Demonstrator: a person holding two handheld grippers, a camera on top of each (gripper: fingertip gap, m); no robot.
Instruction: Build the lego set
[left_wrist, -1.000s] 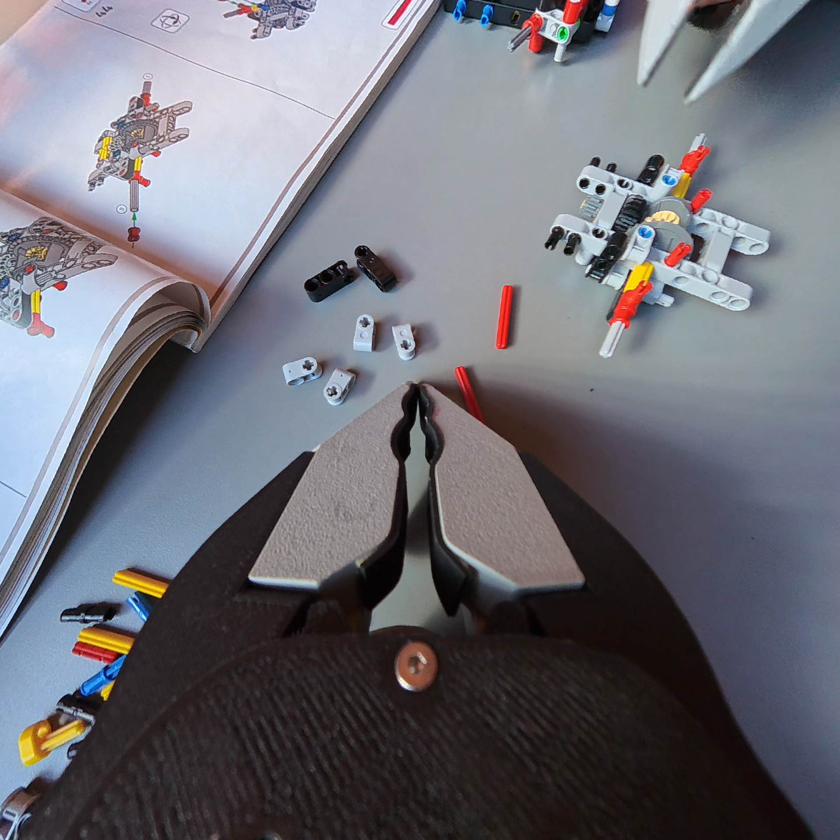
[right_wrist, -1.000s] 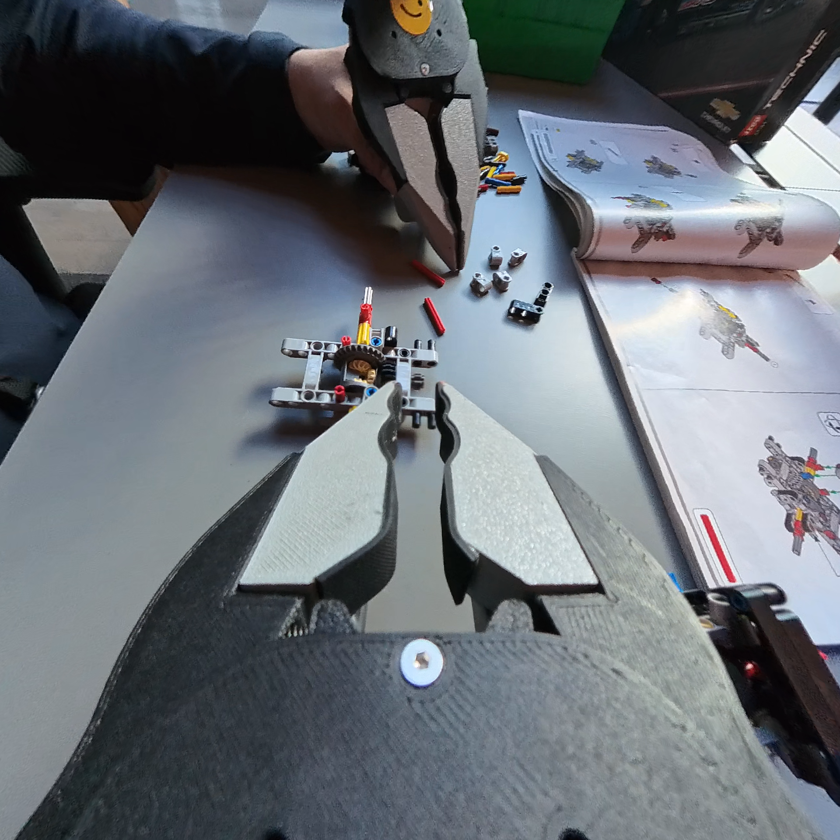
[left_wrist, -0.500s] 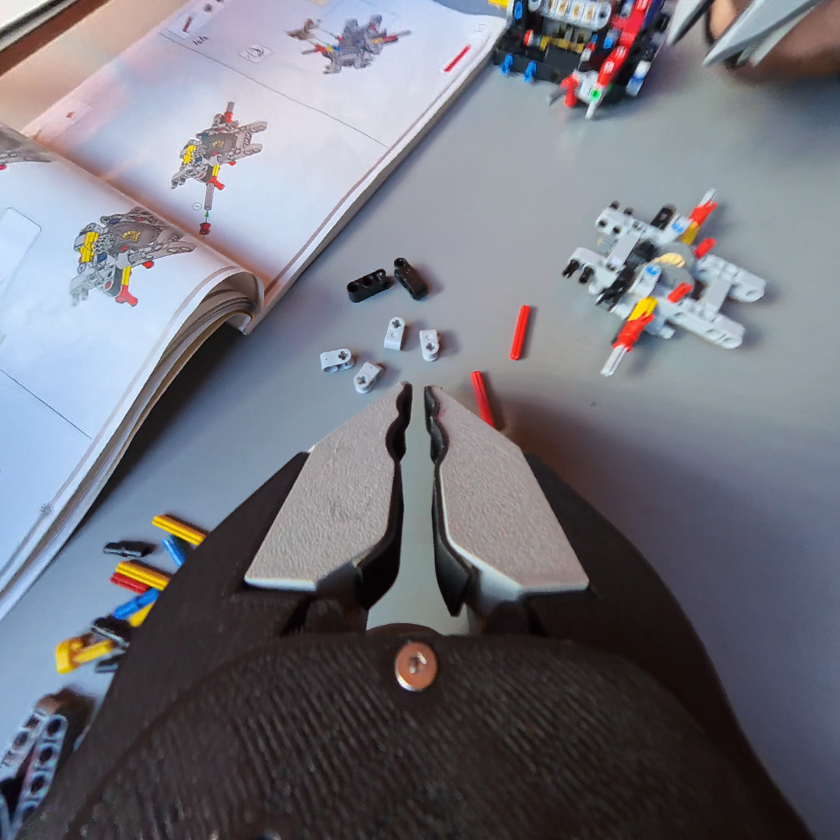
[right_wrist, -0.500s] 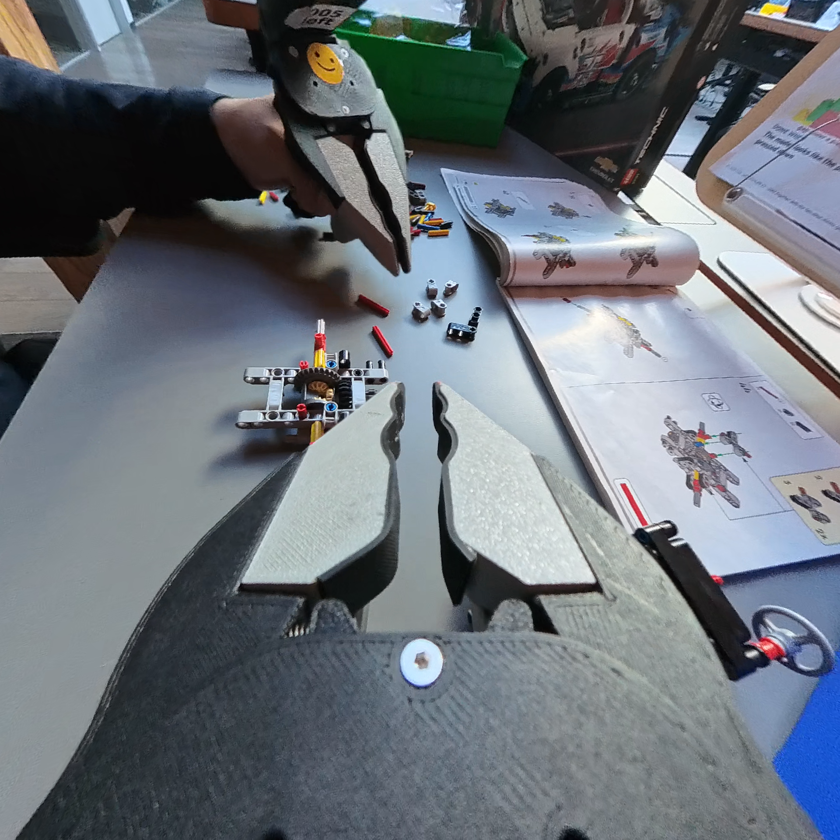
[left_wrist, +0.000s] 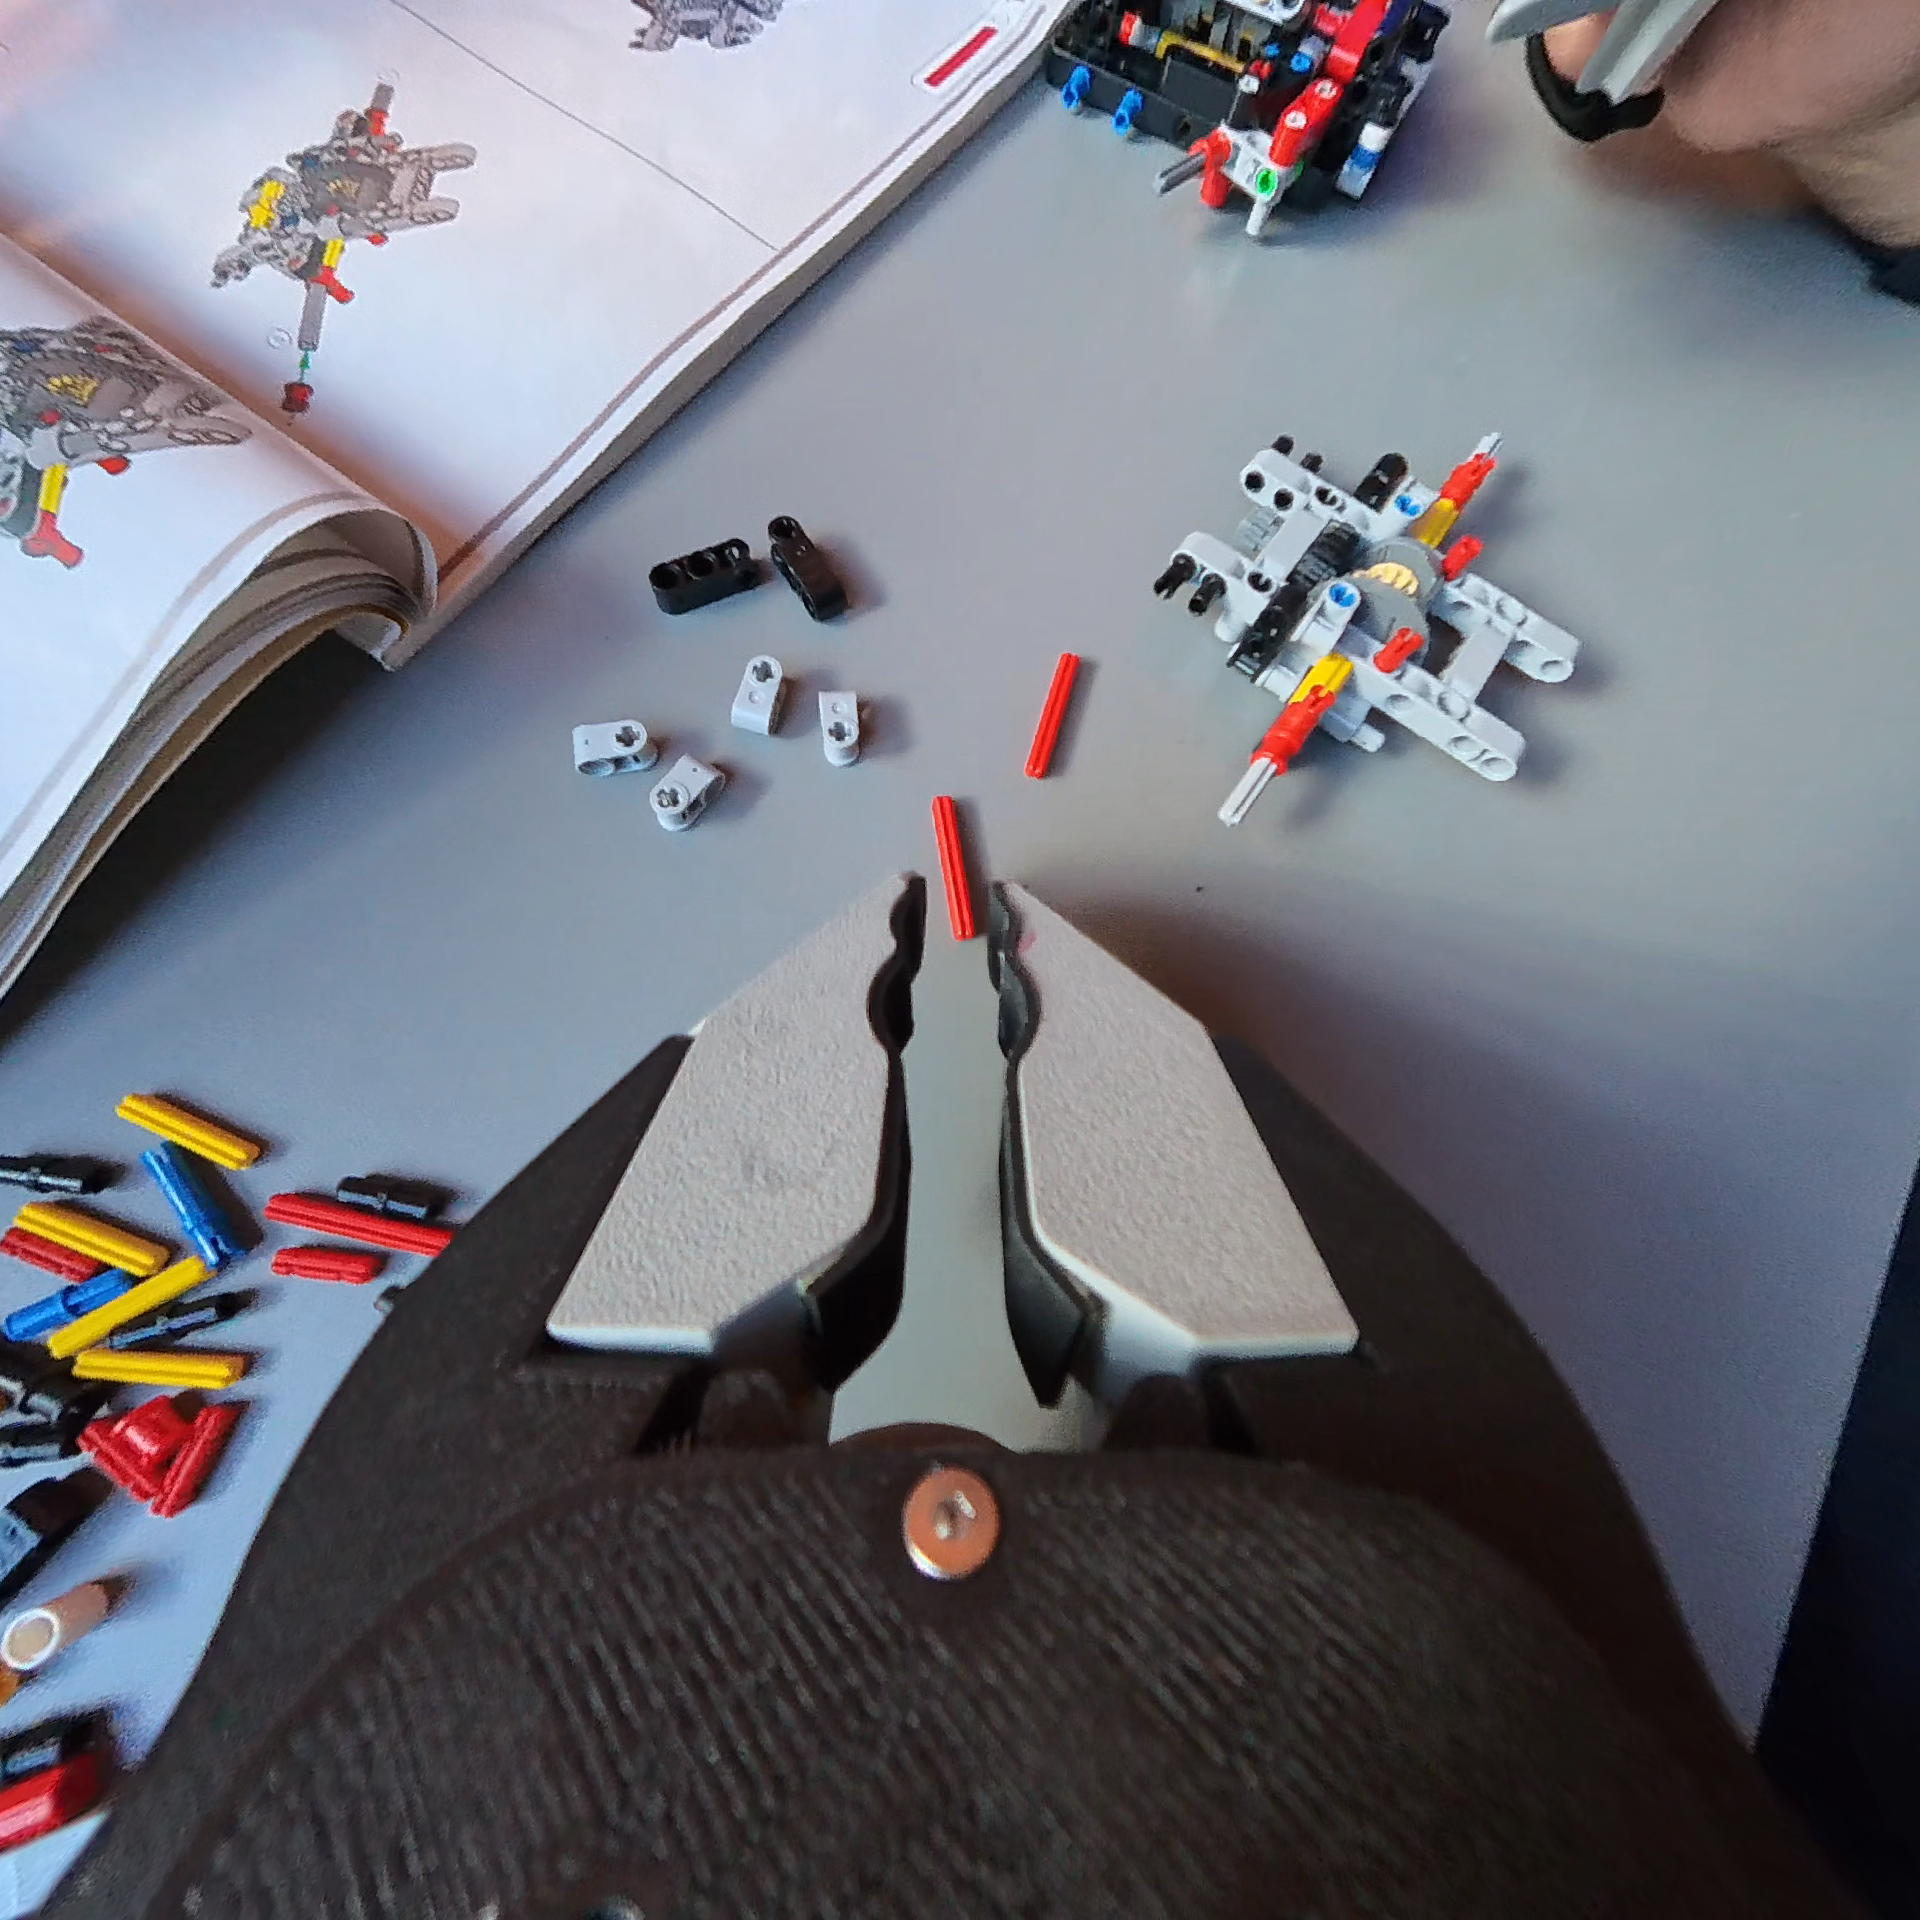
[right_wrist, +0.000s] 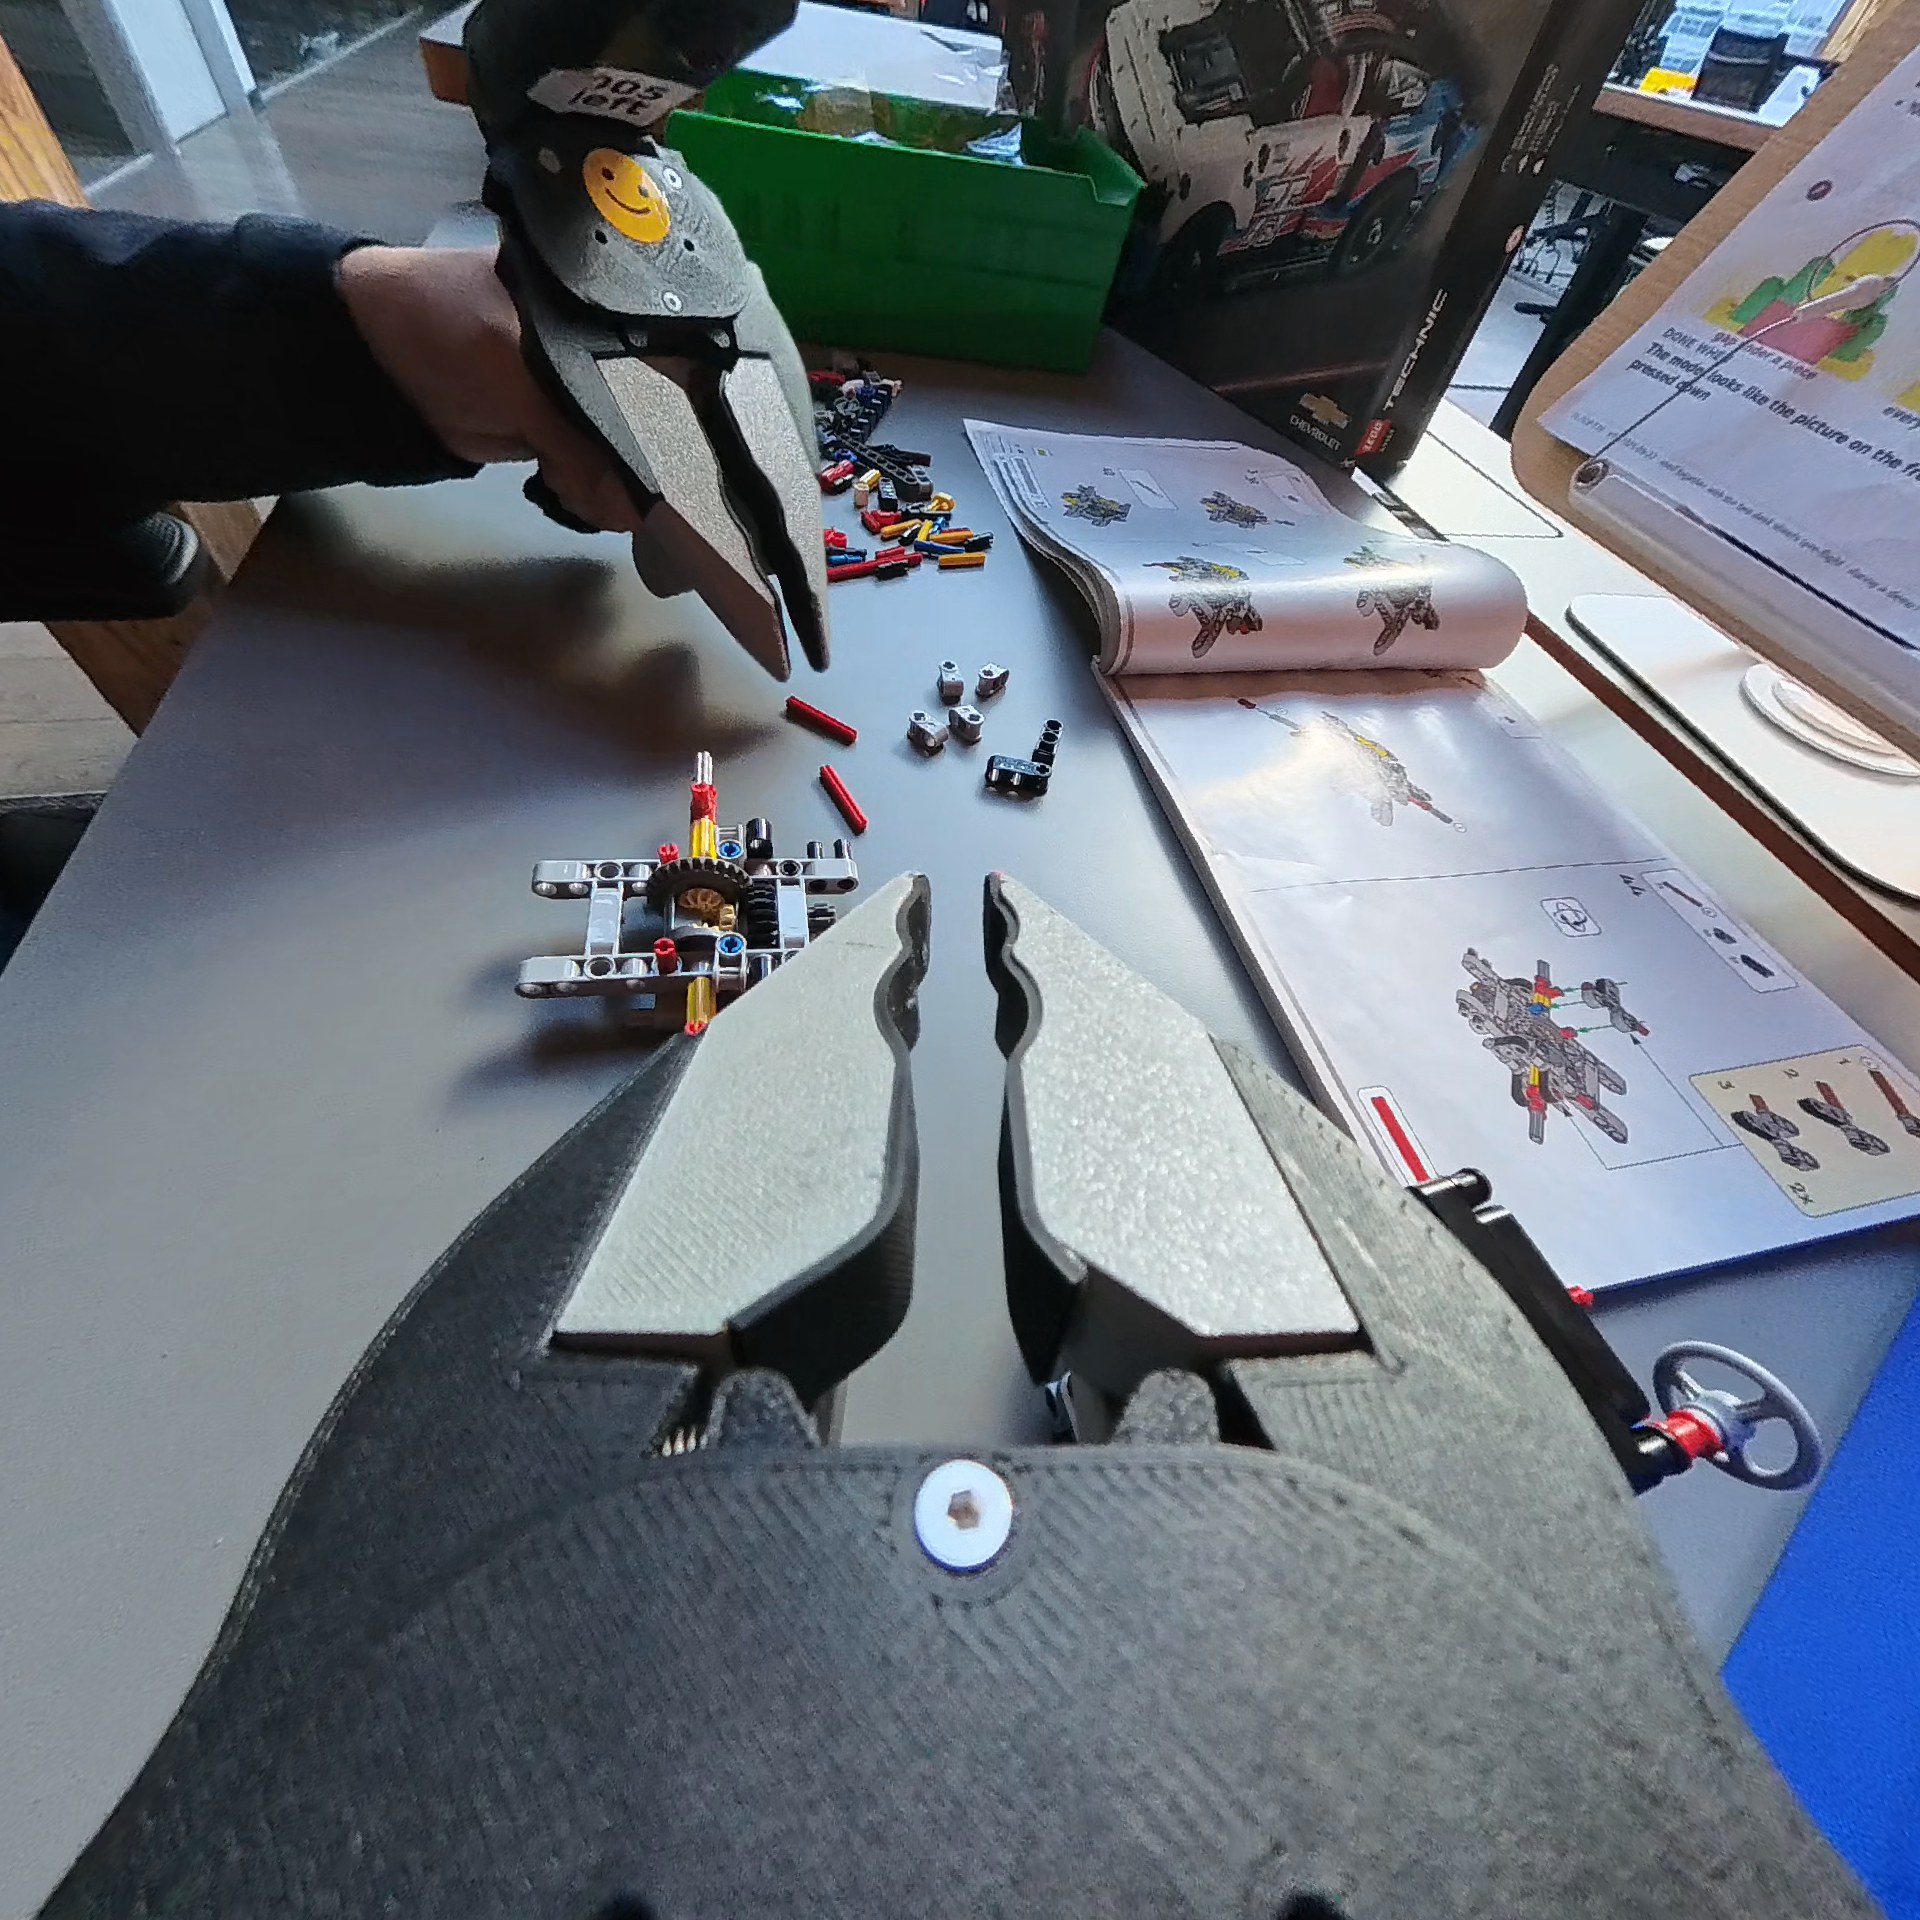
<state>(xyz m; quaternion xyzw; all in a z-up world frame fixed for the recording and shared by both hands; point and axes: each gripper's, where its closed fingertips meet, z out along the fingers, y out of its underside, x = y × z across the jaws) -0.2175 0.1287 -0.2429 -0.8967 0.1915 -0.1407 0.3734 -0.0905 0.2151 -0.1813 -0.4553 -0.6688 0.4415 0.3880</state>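
My left gripper (left_wrist: 954, 888) is open a little and holds nothing. A short red axle (left_wrist: 948, 842) lies on the grey table (left_wrist: 1351, 1039), its near end showing between the tips with a gap to each pad. In the right wrist view the left gripper (right_wrist: 802, 665) hovers just above that axle (right_wrist: 821, 719). A second red axle (left_wrist: 1051, 715) lies beside it. My right gripper (right_wrist: 956, 883) is open and empty, right of a grey gear assembly (right_wrist: 686, 925), which also shows in the left wrist view (left_wrist: 1361, 613).
Several small grey connectors (left_wrist: 758, 696) and two black pieces (left_wrist: 748, 569) lie near an open instruction booklet (left_wrist: 312, 260). A pile of coloured pins (left_wrist: 156, 1247) lies at left. A larger model (left_wrist: 1247, 94), green bin (right_wrist: 914, 239) and set box (right_wrist: 1299, 208) stand around. Left tips to right tips: about 15 cm.
My left jaws went from shut to slightly open, and the gripper shifted right so the red axle now lies in line with the gap. My right gripper drew back from the grey assembly.
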